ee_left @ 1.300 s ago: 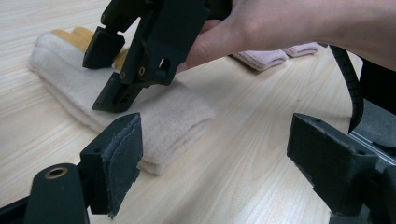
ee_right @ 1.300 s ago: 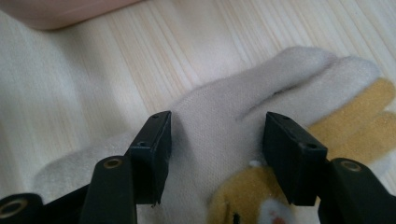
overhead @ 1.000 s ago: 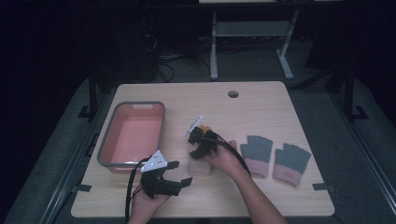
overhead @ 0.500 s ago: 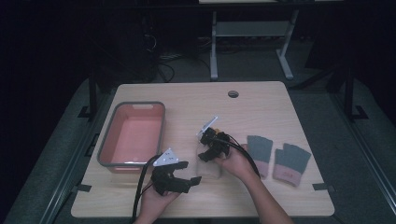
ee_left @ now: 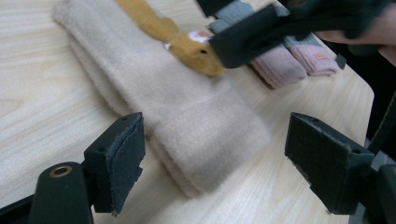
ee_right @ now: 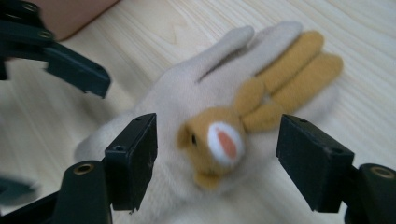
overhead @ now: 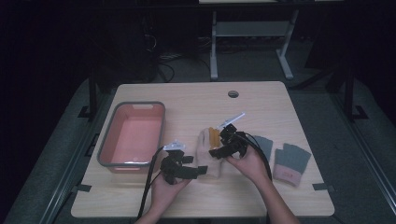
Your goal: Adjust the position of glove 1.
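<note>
A cream glove (overhead: 204, 150) with an orange rabbit (ee_right: 219, 140) sewn on it lies flat on the table's middle. My right gripper (overhead: 218, 144) hovers over its finger end. Its jaws have just been opening and now stand wide, with the rabbit face between them (ee_right: 217, 126) and the pads clear of it. My left gripper (overhead: 195, 164) is open at the glove's cuff end, and the cuff (ee_left: 187, 116) lies between and beyond its jaws (ee_left: 215, 126). The left gripper view has the right gripper (ee_left: 261, 32) at the top, and the right gripper view has the left gripper (ee_right: 70, 65) at the upper left.
A pink tub with a grey rim (overhead: 132, 104) stands at the table's left. Two grey gloves with pink cuffs (overhead: 292, 161) lie to the right of my right hand, also in the left gripper view (ee_left: 280, 60). The wooden table (overhead: 261, 107) has a cable hole at the back.
Both hands have shifted to the right, the left one also slightly forward. The right gripper's jaws stand wider, and the cream glove now lies uncovered between the two grippers.
</note>
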